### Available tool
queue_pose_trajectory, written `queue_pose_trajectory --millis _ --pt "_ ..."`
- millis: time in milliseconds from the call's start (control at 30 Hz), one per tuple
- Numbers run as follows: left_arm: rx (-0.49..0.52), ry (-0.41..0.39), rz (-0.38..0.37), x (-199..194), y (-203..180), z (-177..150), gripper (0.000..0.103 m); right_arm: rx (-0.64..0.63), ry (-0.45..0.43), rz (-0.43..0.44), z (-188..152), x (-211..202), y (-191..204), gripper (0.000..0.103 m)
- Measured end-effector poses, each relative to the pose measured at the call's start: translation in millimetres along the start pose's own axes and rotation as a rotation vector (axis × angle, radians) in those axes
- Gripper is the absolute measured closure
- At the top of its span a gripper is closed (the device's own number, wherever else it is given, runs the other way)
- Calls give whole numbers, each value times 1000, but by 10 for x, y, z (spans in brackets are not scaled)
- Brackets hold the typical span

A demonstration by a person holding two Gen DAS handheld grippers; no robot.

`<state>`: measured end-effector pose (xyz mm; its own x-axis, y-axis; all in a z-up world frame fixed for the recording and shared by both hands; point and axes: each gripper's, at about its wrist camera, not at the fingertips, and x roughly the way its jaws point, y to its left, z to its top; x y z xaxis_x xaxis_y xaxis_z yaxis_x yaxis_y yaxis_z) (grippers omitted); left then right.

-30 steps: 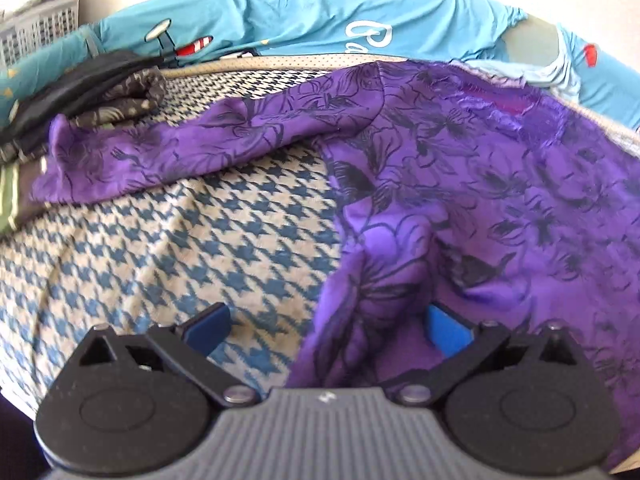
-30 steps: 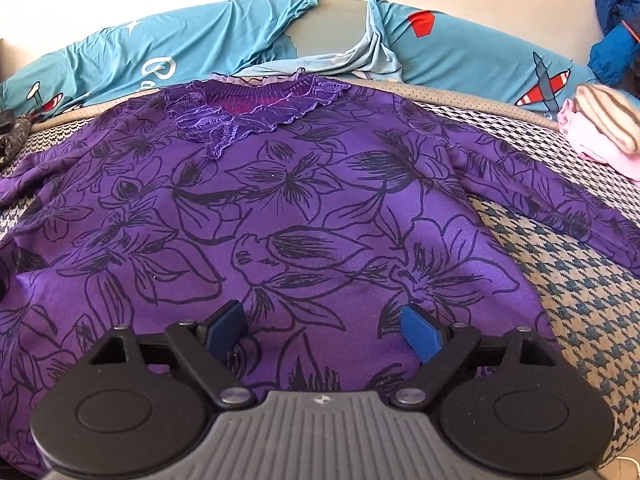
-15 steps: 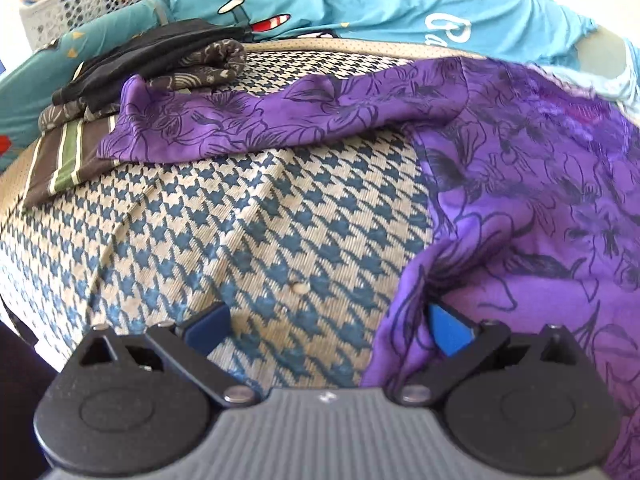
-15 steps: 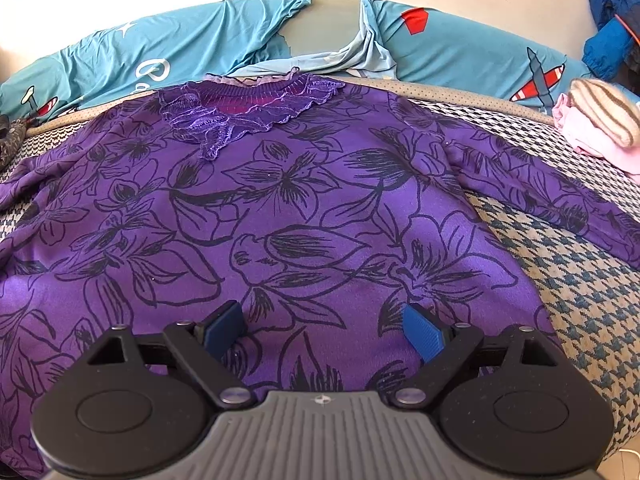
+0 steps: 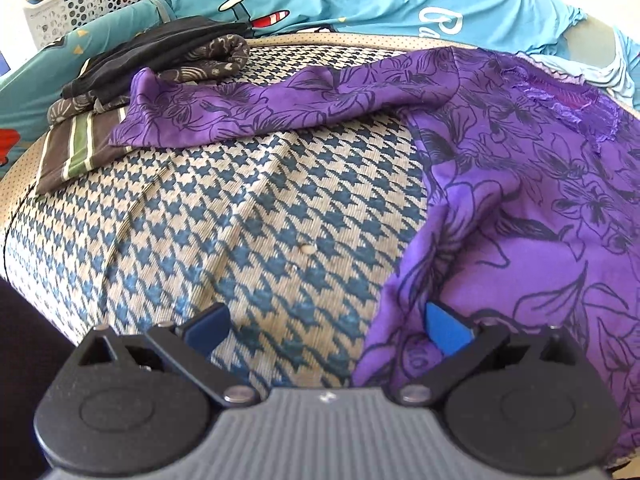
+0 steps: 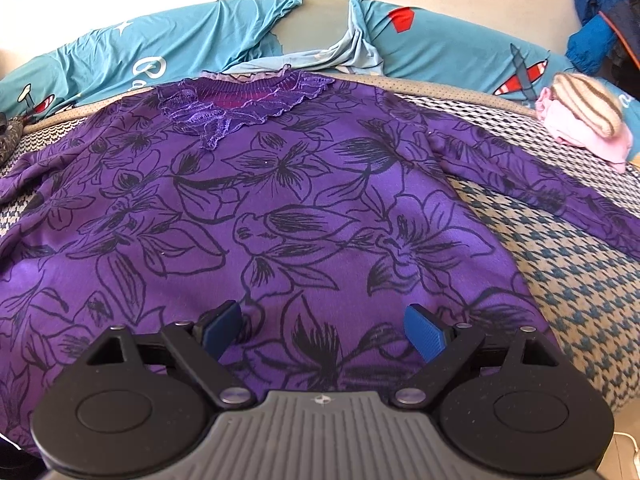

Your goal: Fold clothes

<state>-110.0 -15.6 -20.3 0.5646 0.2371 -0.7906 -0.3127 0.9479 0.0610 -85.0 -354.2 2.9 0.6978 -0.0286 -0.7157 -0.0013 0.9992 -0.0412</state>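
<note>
Left wrist view: the left gripper [image 5: 326, 326] has its jaws spread wide, nothing between them. Ahead of its left finger lies bare houndstooth bed cover [image 5: 240, 216]; the purple floral top [image 5: 540, 200] begins at its right finger and spreads ahead and to the right, one sleeve [image 5: 248, 108] reaching ahead-left onto a stack of folded dark clothes [image 5: 132, 76]. A white basket [image 5: 84, 4] stands far ahead-left. Right wrist view: the right gripper [image 6: 322, 334] is likewise spread wide and empty, over the top's lower front [image 6: 280, 208]. The lace neckline [image 6: 240, 108] lies straight ahead; pink and striped clothes [image 6: 584, 124] sit far ahead-right.
</note>
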Motion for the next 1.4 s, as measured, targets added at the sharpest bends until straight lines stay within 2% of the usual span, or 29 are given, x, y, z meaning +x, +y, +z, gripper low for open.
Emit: queue_pose_trajectory --millis 133,300,400,567,700,1000,1400 --pt "32 -56 -41 -103 -77 -25 0 6 -44 83 -49 -123 74 15" --pt "97 -156 -120 -229 -268 -28 0 -67 -97 151 -77 -187 324 15" --pt "128 -177 -150 -211 -433 3 0 -111 -129 192 -93 -225 473 15" --pt "157 -160 -184 -100 -657 48 0 -181 -142 200 -114 -171 689 15" --pt "189 -136 -167 -30 -754 -18 0 -198 -92 205 -157 -84 746 15" --pt "235 -116 -171 -106 -746 -181 0 -209 -37 224 -243 -68 728 9" --pt "244 -88 -172 -214 -730 -322 0 -211 -7 215 -340 -153 728 7"
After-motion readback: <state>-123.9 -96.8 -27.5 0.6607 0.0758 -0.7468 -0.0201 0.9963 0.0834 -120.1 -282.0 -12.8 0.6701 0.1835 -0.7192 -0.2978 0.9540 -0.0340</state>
